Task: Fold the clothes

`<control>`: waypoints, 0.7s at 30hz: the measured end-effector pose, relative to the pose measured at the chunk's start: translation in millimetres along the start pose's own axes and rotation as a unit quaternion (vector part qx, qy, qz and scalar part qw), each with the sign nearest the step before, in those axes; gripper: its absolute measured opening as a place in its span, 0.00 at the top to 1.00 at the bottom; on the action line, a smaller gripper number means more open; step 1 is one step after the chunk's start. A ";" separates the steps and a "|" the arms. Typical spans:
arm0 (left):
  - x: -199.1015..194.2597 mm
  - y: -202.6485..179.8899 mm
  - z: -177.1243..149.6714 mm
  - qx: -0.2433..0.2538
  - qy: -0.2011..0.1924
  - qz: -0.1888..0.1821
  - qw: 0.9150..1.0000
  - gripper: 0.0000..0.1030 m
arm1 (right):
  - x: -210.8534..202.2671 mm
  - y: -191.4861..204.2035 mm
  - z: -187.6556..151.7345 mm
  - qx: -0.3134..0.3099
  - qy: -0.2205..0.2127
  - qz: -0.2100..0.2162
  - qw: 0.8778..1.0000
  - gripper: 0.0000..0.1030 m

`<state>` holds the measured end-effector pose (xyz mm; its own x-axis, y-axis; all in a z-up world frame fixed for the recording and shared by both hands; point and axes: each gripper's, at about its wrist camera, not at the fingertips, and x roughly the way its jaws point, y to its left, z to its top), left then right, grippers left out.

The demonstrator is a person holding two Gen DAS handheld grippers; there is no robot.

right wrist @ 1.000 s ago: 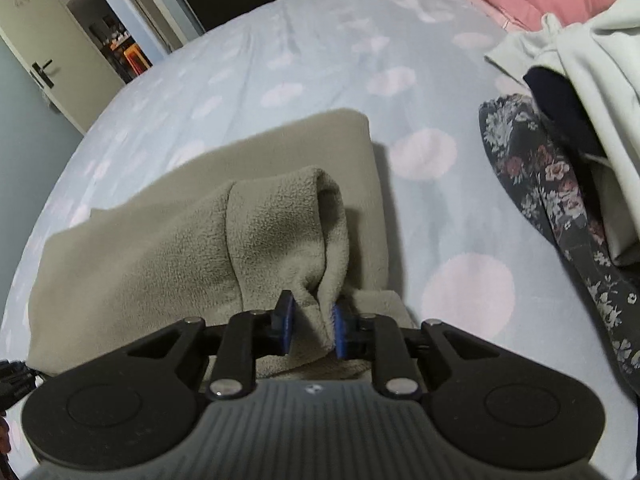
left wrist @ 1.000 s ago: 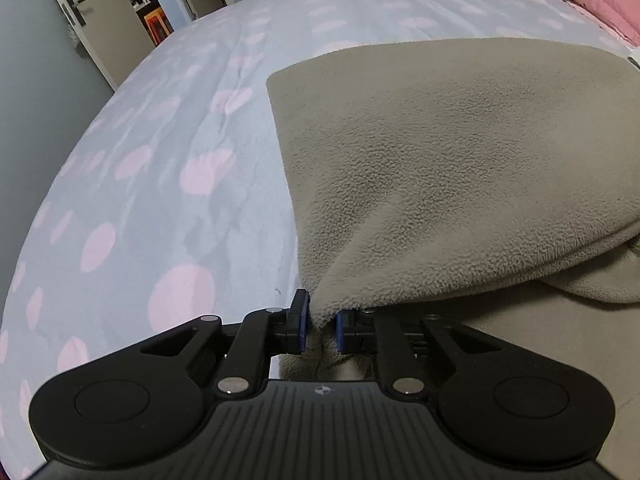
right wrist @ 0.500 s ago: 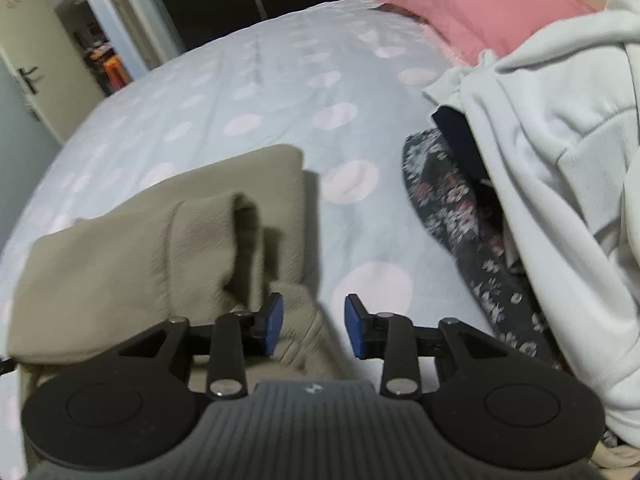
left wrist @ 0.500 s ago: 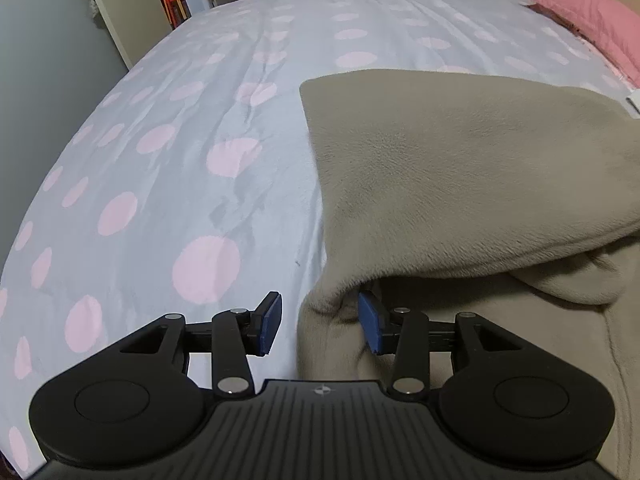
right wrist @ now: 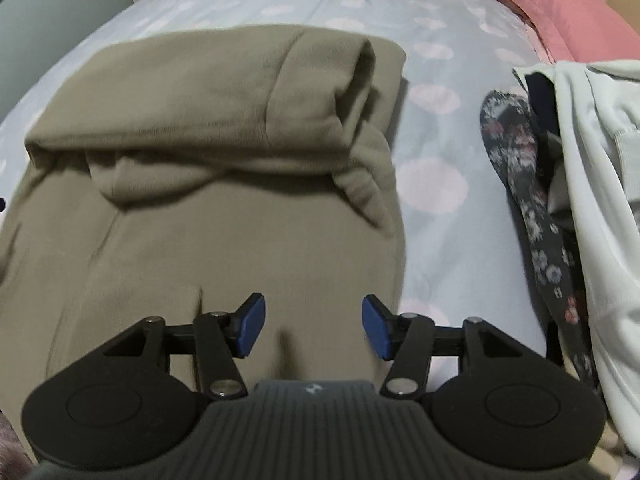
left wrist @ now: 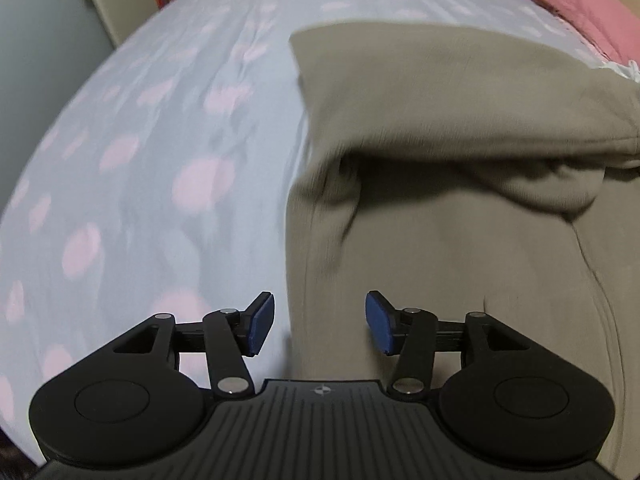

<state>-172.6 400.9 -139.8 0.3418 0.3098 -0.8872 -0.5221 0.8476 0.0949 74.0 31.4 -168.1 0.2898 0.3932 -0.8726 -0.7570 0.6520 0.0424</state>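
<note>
Both claws, left point(left wrist: 320, 322) and right point(right wrist: 313, 328), opening, nothing gripped; fleece point(right wrist: 224, 128) ahead half-folded: regrip near hem corners evenly, fold square.

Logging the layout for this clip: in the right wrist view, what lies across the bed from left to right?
Olive fleece garment → bare strip of polka-dot bedsheet → dark floral garment → pale white-green sweatshirt. The pink pillow sits farther back on the right.
</note>
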 end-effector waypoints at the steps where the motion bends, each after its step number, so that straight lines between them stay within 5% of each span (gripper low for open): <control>1: 1.1 0.5 -5.2 -0.002 0.008 -0.003 1.000 0.52 | -0.5 -2.3 -3.1 0.003 0.001 -0.005 1.000 0.42; 6: 2.7 -6.2 -18.8 0.018 0.031 -0.012 0.999 0.45 | 4.5 -16.9 -14.8 0.034 0.031 0.002 0.999 0.36; 12: 25.2 3.4 -30.7 -0.001 0.101 0.000 0.995 0.46 | 25.3 -22.4 -29.1 0.056 0.106 0.024 0.993 0.36; 15: 25.1 8.4 -31.8 -0.017 0.104 -0.030 0.994 0.69 | 25.7 -21.9 -32.3 0.061 0.117 0.041 0.990 0.66; 17: 24.1 7.9 -31.2 -0.017 0.100 -0.040 0.994 0.74 | 17.7 -16.1 -28.5 0.046 0.097 0.041 0.993 0.86; 19: 20.4 4.2 -30.6 -0.005 0.089 -0.035 0.995 0.88 | 10.2 -14.4 -25.0 0.042 0.076 0.049 0.995 0.87; 21: 13.8 4.7 -28.1 -0.005 0.074 -0.041 0.996 0.91 | 3.7 -19.5 -21.2 0.051 0.058 0.058 0.995 0.88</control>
<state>-192.3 397.1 -164.3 0.2656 0.1726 -0.9485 -0.5056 0.8626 0.0154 77.4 6.4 -182.5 0.1299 0.3950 -0.9094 -0.7157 0.6721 0.1897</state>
